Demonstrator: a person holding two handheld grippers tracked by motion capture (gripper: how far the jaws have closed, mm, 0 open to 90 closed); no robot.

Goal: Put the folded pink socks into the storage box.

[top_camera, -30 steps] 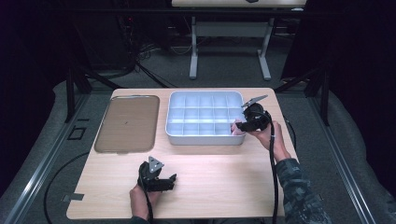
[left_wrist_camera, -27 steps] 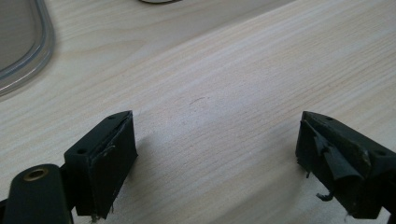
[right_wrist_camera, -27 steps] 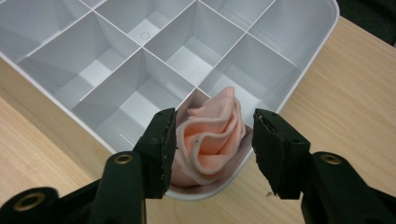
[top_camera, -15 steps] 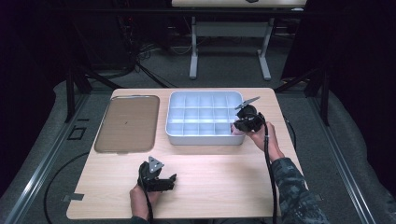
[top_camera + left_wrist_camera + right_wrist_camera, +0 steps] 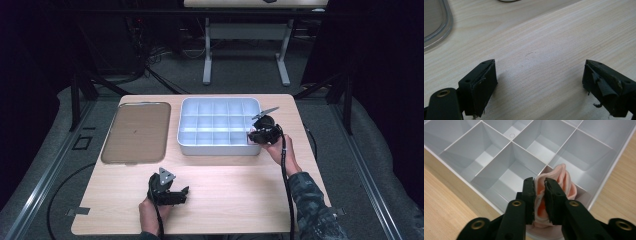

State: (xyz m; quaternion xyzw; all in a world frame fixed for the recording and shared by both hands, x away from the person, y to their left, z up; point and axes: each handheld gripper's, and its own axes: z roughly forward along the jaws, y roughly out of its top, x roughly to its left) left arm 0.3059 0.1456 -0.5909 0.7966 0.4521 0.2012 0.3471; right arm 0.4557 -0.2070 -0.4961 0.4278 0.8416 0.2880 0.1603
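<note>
The flat lid (image 5: 136,132) lies at the left of the table (image 5: 240,195), clear of the work. The left claw (image 5: 539,85) rests wide open and empty near the front edge. The right claw (image 5: 539,195), its jaws just eased slightly apart, pinches a folded pink cloth (image 5: 564,182) in the near right corner compartment of the white divided tray (image 5: 200,149). Better to seat the cloth fully below the dividers before letting go.

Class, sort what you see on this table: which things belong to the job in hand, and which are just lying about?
In the job:
- right gripper, jaws just reopening slightly, pinching the pink cloth
- pink cloth, in a corner compartment
- white divided tray

Lying about:
- brown lid, flat beside the tray
- left gripper, open over bare wooden table
</note>
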